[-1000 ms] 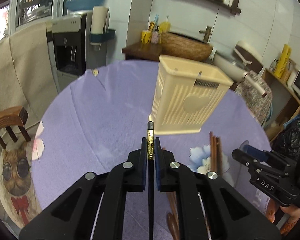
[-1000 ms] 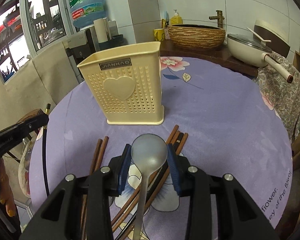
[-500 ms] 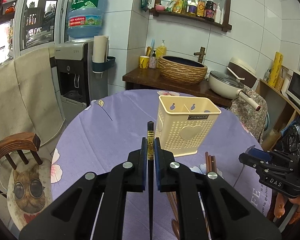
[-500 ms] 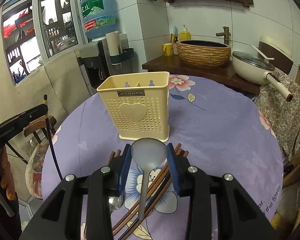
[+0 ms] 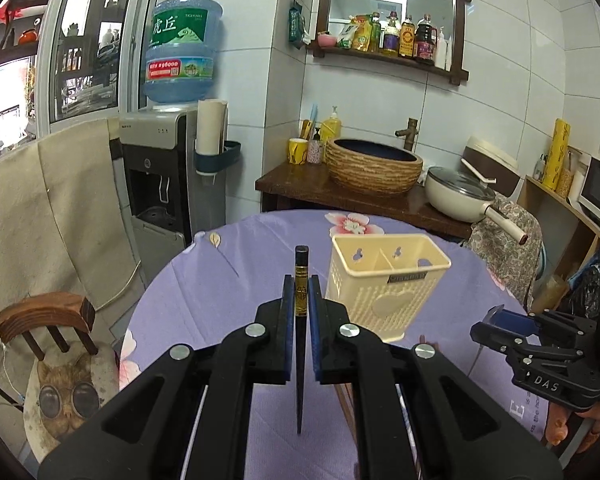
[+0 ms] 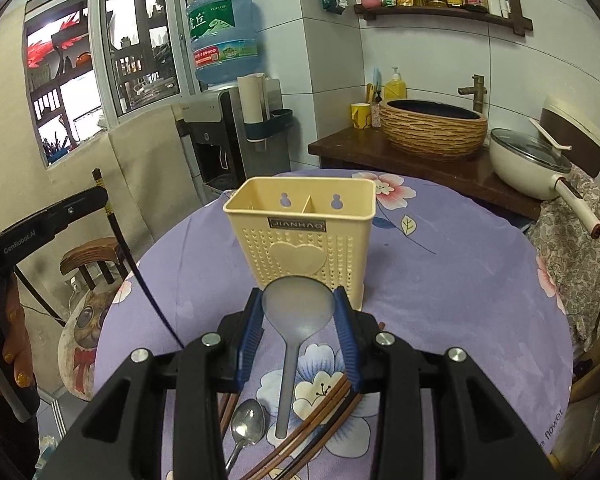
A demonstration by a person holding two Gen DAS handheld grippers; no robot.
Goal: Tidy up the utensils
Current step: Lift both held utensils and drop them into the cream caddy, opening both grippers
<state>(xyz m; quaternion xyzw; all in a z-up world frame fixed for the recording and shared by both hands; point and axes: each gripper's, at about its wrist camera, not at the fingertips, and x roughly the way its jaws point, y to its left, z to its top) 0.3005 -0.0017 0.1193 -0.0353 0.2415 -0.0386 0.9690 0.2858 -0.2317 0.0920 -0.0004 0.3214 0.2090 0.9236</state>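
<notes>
A cream plastic utensil holder (image 5: 384,280) (image 6: 302,236) with two compartments stands upright on the purple table. My left gripper (image 5: 301,292) is shut on a black chopstick (image 5: 301,320) with a gold band, held above the table left of the holder; it also shows in the right wrist view (image 6: 140,276). My right gripper (image 6: 299,312) is shut on a grey spoon (image 6: 296,320), gripping its bowl, with the handle hanging down in front of the holder. Several brown chopsticks (image 6: 324,432) and a metal spoon (image 6: 246,424) lie on the table below.
The round table (image 6: 460,280) has a purple flowered cloth. A wooden chair (image 5: 44,320) with a cat cushion stands at the left. A water dispenser (image 5: 172,168), a counter with a woven basin (image 5: 374,168) and a pan (image 5: 460,196) stand behind.
Both grippers have risen and pulled back from the holder, each keeping its utensil. The holder now looks smaller and its open top shows.
</notes>
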